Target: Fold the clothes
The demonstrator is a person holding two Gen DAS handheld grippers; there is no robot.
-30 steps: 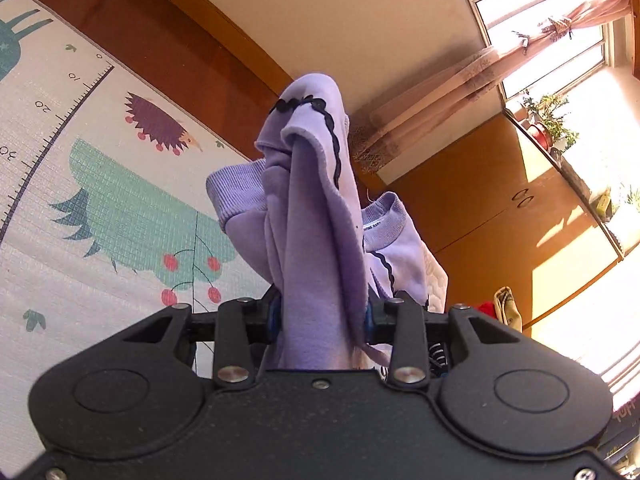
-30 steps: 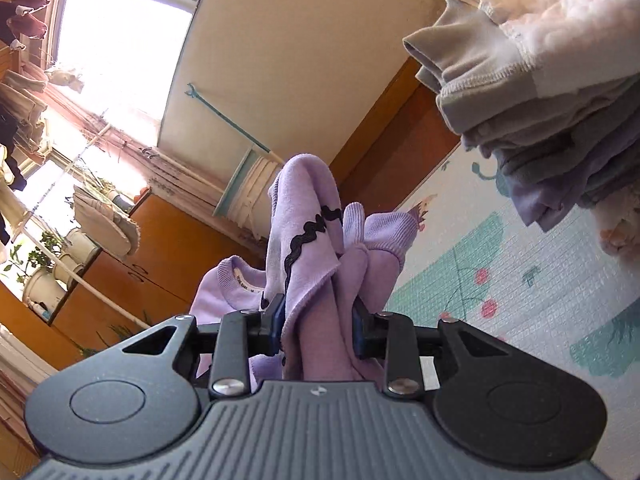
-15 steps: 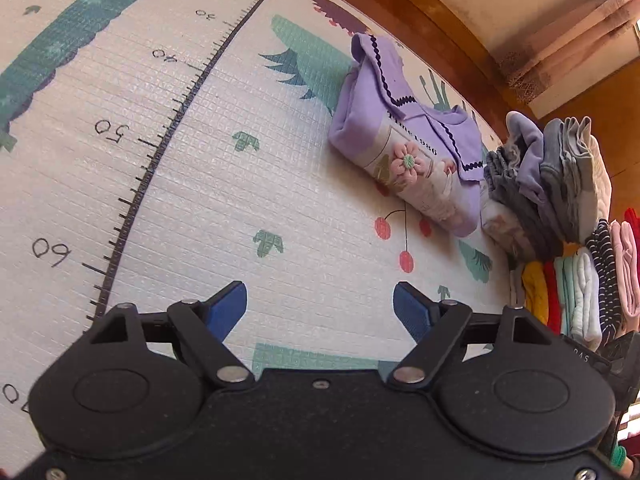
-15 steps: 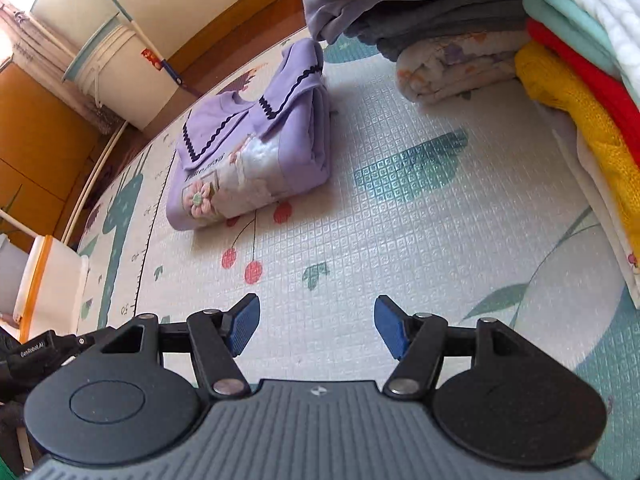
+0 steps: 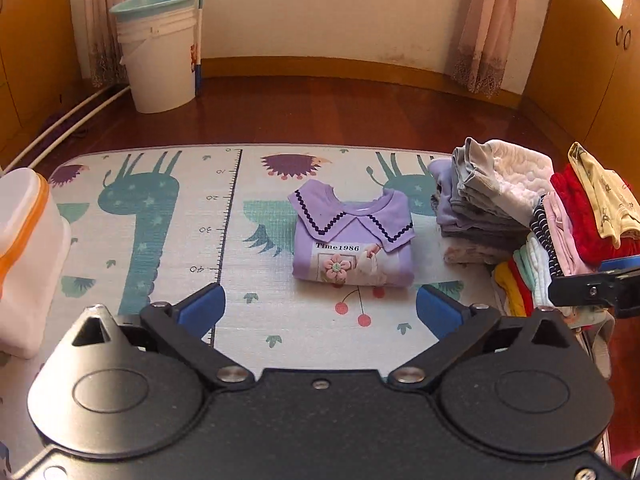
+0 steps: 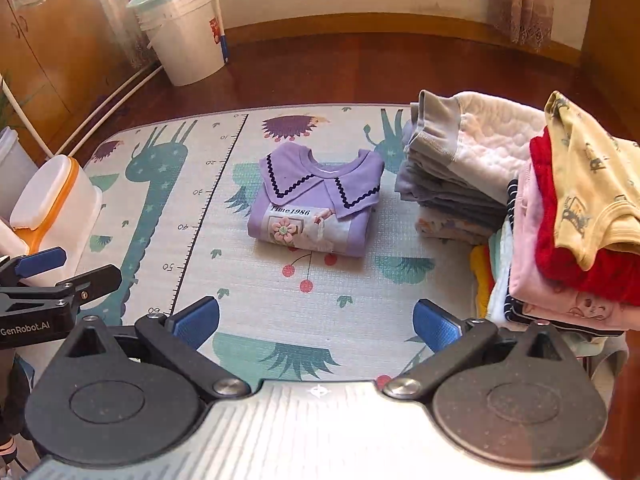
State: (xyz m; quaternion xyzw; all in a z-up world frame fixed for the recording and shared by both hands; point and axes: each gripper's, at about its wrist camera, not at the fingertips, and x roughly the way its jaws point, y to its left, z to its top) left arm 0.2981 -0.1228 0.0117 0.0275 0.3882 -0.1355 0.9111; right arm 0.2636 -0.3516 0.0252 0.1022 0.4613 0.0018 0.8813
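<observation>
A folded lilac top with a wavy black-trimmed collar and a flower patch lies flat on the printed play mat. My left gripper hovers above the mat's near side, open and holding nothing, well short of the top. The right gripper is likewise open and empty, pulled back from the garment. In the left wrist view the right gripper's fingertip shows at the right edge. The left gripper appears at the left edge of the right wrist view.
Stacks of folded clothes and a taller colourful pile stand right of the top. A white box with an orange rim sits at the mat's left. A white bucket stands on the wooden floor behind.
One second ago both grippers were shut on the lilac top, held up in the air. They set it down folded, opened, and have drawn back and up.
</observation>
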